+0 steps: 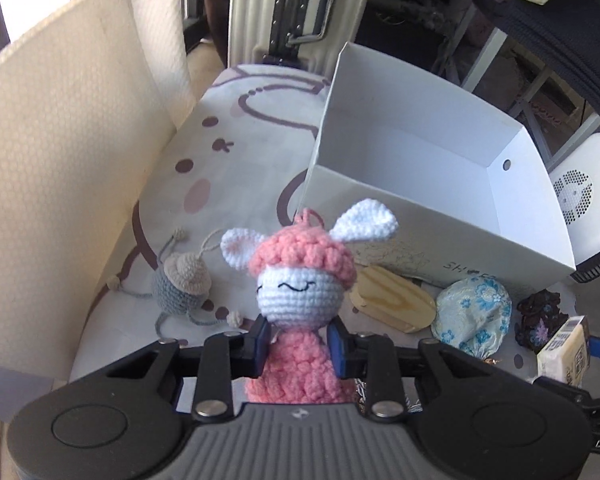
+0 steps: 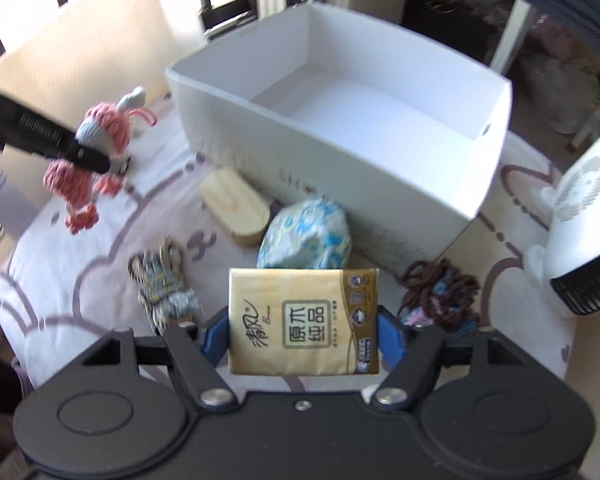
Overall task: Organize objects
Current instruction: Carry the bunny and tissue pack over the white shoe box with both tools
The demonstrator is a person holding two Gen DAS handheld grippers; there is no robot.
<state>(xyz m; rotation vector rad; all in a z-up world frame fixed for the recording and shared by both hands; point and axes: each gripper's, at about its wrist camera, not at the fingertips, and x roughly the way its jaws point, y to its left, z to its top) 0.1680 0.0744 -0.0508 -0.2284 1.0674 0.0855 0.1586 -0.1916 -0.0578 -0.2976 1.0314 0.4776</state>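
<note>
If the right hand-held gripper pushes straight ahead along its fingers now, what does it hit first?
Probably the blue floral pouch, just beyond the tissue pack clamped in the right hand-held gripper. Behind it stands the white box wall. Depth is hard to judge in this view.

Patterned cloth point(image 2: 100, 280) bears white box point(image 2: 340, 168), wooden block point(image 2: 236, 208).

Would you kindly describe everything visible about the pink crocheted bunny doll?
The pink crocheted bunny doll has a white yarn face with stitched closed eyes, a bobbly pink hat with a small loop on top, two white ears and a chunky pink body. It sits upright, pinched just below the head between the blue pads of the left tongs. In the right wrist view it hangs clear of the patterned cloth, pink legs dangling, beside the white box.
</note>
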